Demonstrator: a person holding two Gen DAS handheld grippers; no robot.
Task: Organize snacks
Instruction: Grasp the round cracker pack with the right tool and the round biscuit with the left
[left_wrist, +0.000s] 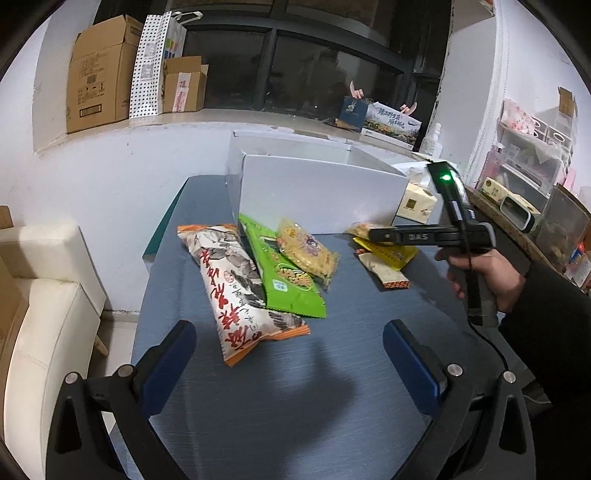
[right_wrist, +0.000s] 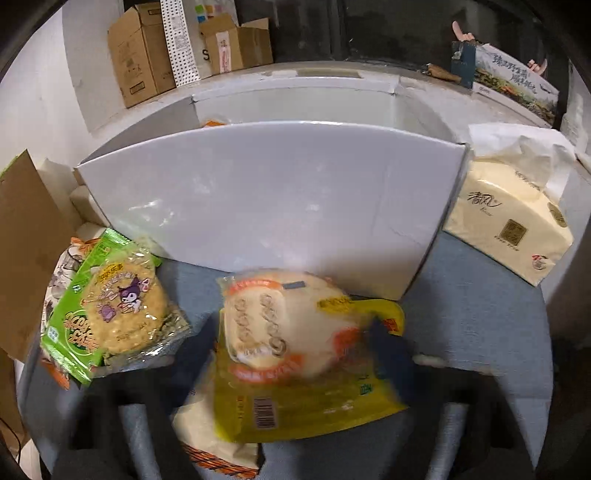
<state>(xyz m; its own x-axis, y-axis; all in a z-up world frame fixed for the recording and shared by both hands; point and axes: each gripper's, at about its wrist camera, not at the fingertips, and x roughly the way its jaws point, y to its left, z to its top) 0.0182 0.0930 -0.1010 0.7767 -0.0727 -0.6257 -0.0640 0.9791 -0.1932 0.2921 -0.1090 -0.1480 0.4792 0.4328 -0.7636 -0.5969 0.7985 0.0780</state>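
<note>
An open white box (left_wrist: 317, 192) stands at the back of the blue-grey table (left_wrist: 295, 387); it also shows in the right wrist view (right_wrist: 266, 206). In front of it lie a long white-and-orange bag (left_wrist: 236, 291), a green bag (left_wrist: 284, 277) and a clear round-cracker pack (left_wrist: 308, 251). My left gripper (left_wrist: 290, 354) is open and empty, low over the table's near part. My right gripper (right_wrist: 291, 343) is blurred and closes around a round cake pack (right_wrist: 284, 321) lying on a yellow bag (right_wrist: 310, 398). A beige-and-orange bar (right_wrist: 214, 439) lies under them.
A cream tissue pack (right_wrist: 513, 221) stands right of the box. Cardboard boxes (left_wrist: 103, 74) sit on the window ledge. A white sofa (left_wrist: 44, 317) is left of the table. Shelves with clutter (left_wrist: 528, 166) are at the right.
</note>
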